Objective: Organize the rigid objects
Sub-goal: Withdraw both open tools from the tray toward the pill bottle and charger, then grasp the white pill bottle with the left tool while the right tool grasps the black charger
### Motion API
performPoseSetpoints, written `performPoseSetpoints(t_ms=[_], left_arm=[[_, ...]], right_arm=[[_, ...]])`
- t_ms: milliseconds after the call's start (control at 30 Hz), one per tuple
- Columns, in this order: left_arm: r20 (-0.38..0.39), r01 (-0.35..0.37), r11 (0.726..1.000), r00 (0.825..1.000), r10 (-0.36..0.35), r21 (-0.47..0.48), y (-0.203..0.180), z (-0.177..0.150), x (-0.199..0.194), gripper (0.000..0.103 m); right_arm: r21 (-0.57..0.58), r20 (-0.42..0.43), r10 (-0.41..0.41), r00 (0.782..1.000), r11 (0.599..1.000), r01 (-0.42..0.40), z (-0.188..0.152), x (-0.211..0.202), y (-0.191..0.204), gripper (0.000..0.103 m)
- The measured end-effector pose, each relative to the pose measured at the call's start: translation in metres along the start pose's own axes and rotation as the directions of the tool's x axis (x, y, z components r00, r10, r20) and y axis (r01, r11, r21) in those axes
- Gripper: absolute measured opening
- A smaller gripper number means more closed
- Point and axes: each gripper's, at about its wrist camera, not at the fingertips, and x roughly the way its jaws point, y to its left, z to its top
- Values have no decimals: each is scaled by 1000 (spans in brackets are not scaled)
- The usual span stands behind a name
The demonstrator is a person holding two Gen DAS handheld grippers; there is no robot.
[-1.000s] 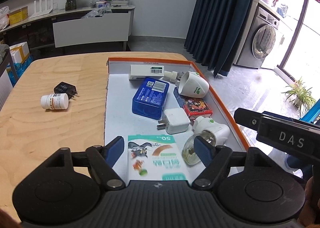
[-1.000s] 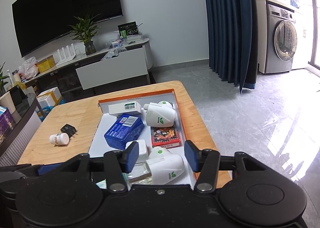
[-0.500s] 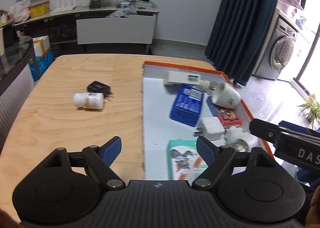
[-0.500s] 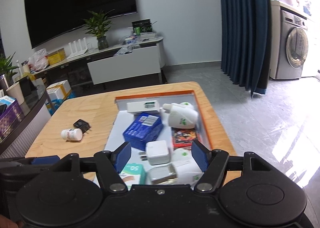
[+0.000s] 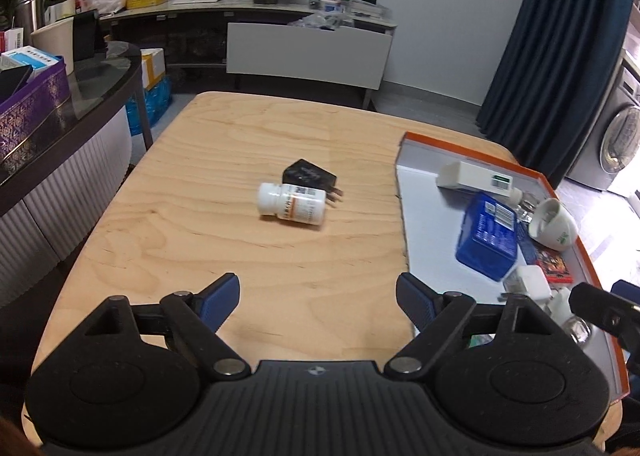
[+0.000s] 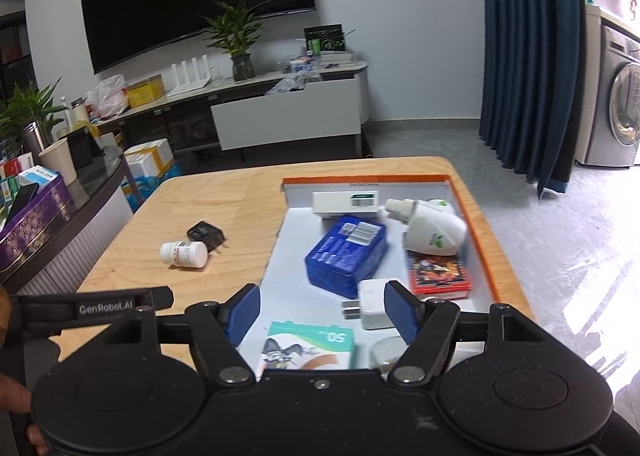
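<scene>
A white pill bottle (image 5: pixel 291 203) lies on its side on the wooden table (image 5: pixel 208 216), touching a black plug adapter (image 5: pixel 310 178). My left gripper (image 5: pixel 318 298) hovers over the bare wood in front of them, its jaws opening with nothing between them. An orange-rimmed tray (image 6: pixel 478 240) holds a blue box (image 6: pixel 347 254), a white carton (image 6: pixel 346 203), a white plug-in device (image 6: pixel 434 228), a red card box (image 6: pixel 438 274), a white charger (image 6: pixel 374 306) and a cartoon-printed box (image 6: pixel 310 348). My right gripper (image 6: pixel 322 310) hangs above the tray's near end, jaws opening, holding nothing.
A glass-topped side counter (image 5: pixel 68 104) with boxes stands along the table's left. A TV cabinet (image 6: pixel 288 112) with plants lies beyond the table. Blue curtains (image 6: pixel 528 56) and a washing machine (image 6: pixel 618 116) are at the right. The left gripper's body (image 6: pixel 96 306) shows beside my right one.
Both grippers let go and widened their jaws. The left one swung left from the cartoon box in the tray to the bare wood. The right one drew back from the white plug-in device.
</scene>
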Motion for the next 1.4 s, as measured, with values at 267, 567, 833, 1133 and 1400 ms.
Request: performPoseSetpoints(t_ms=[267,567,833,1133,1400], left_arm=[[1,-29,1000,1000,29,8,13,8,20,94],[15,-64,997,998,63,45,26,29,72,99],[15,-65,995,998,64,78,28,38,107,96],[35,-11,996,999,8,85,47,39,99,60],[59,-52,998,997,50,34,83,39,64,60]], right_arm=[[-20,-22,31,999,999,-31,3,18,13,82],[-23,-47,42,998,999,-43,7,38,15,82],[-30,-62,44,997,999,-46,12,55,18,82],[-107,-92,126,988,985,-135,28,86,44,82],[-287,-218,273,937,900,-329,62,157,94,82]])
